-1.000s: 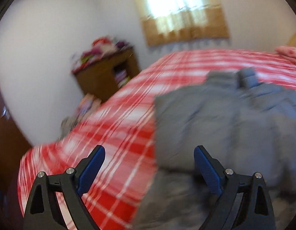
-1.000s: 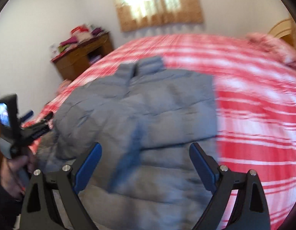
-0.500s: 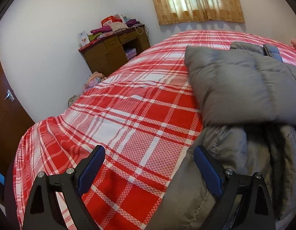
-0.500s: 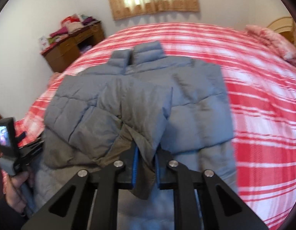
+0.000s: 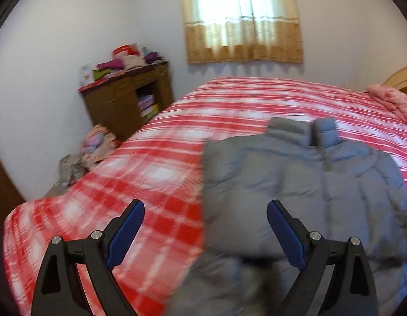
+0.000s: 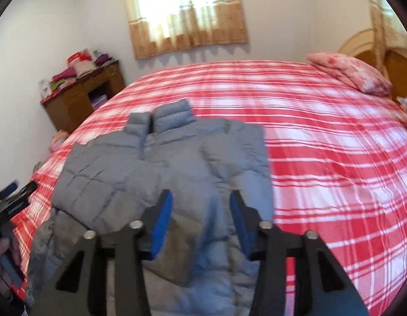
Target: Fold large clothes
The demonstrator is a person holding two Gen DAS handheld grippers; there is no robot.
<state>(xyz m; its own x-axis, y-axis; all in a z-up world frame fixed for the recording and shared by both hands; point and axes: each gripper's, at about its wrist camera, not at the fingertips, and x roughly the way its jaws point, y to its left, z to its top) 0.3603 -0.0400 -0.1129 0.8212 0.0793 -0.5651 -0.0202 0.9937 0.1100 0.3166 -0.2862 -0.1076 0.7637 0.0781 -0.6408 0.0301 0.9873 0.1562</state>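
Observation:
A grey puffer jacket (image 6: pixel 111 179) lies on the red plaid bed (image 6: pixel 335 144), collar toward the window and both sleeves folded in over the chest. My right gripper (image 6: pixel 200 196) hovers over the jacket's middle with its jaws opening. A sleeve end (image 6: pixel 177 250) lies loose below them, and the pads do not press on it. In the left wrist view my left gripper (image 5: pixel 205 206) stands wide open above the jacket's (image 5: pixel 308 179) left edge, holding nothing. The left gripper (image 6: pixel 16 197) also shows at the far left of the right wrist view, in a person's hand.
A brown wooden desk (image 5: pixel 124 100) piled with folded clothes stands against the wall left of the bed. More clothes (image 5: pixel 95 142) lie heaped on the floor beside it. A pink pillow (image 6: pixel 348 73) and a wooden headboard (image 6: pixel 374 52) are at the bed's far right.
The right gripper, open a second ago, closed on the sleeve end, carried it over the chest and has now let go. The left gripper stayed open and rose slightly.

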